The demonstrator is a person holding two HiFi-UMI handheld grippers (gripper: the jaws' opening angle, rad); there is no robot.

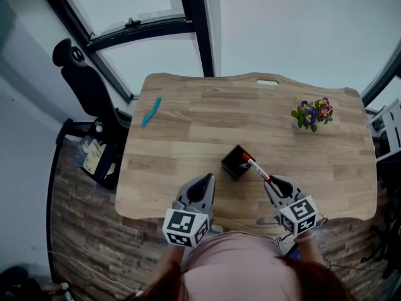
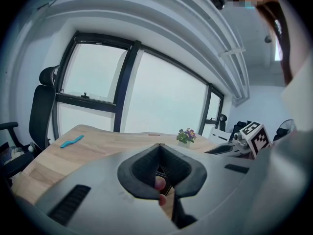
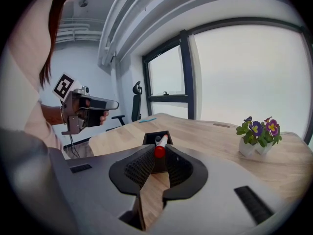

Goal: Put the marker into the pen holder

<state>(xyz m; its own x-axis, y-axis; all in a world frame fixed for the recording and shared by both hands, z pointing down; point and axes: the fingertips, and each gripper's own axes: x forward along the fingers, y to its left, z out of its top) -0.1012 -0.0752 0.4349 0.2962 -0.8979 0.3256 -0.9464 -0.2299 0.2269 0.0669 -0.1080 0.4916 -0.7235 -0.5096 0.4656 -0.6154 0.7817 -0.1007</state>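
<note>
I see a wooden table (image 1: pixel 188 124) with wavy edges, set against big windows. An office chair (image 1: pixel 81 74) stands off its far left corner.

My left gripper (image 1: pixel 207 179) hangs over the near edge, a little left of the middle. Its jaws are closed tip to tip and hold nothing I can name. Something pinkish shows through the gap behind the tips, and I can't tell what it is.

My right gripper (image 1: pixel 271 182) is just beside it, also over the near edge. Its jaws are partly closed and clamped on the marker.

The pen holder (image 1: pixel 235 162), a small black square box with an open top, sits on the table between the middle and the near edge. It is just ahead of both grippers.

A small flower pot (image 1: pixel 313 113) with purple and yellow blooms stands near the far right corner, well apart from the holder.

The marker (image 1: pixel 255 167) slants from the right jaws toward the holder. Its far red end is at the holder's right rim, and its white body is outside the box.

A small teal object (image 1: pixel 150 111) lies near the left edge.
</note>
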